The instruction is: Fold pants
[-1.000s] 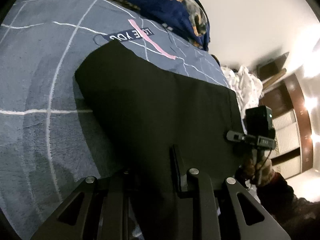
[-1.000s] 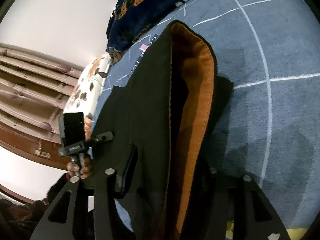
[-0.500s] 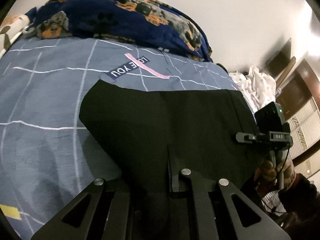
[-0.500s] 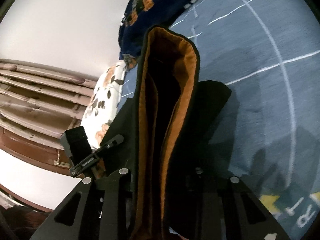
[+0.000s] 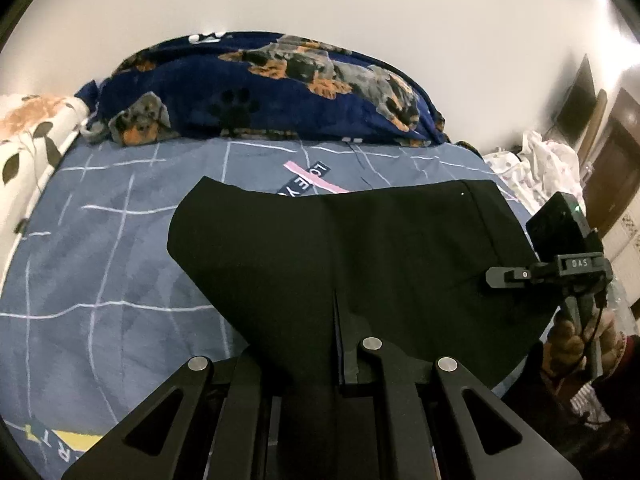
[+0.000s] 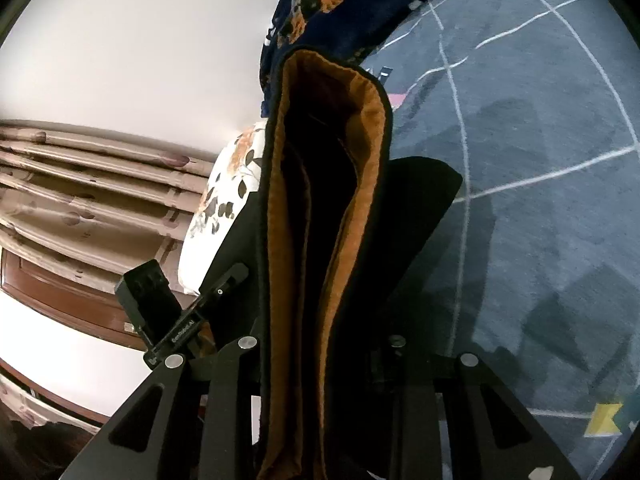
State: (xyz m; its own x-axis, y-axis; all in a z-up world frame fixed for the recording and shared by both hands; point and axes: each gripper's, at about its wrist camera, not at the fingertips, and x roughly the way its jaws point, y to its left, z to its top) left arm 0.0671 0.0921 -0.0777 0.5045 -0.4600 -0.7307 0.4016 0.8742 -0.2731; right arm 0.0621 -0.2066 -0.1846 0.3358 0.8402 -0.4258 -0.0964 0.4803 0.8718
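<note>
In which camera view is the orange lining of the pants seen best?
The right wrist view: it looks into the pants held up edge-on, so the orange lining shows along the opening. The left wrist view shows only the black outer cloth, no lining.

Dim rm, glare top-right, fisheye-warped edges

You face plain white wall [image 5: 320, 0] behind bed. Blue-grey bedspread [image 5: 100, 260] with white grid lines covers bed. Navy dog-print blanket [image 5: 280, 92] heaped along far edge, against wall. White floral pillow [image 5: 28, 136] at left. Pile of white cloth [image 5: 548, 164] at right, near dark wooden door [image 5: 616, 176]. Brown wooden furniture [image 6: 60, 292] and pale patterned curtain [image 6: 80, 184] in right wrist view.
</note>
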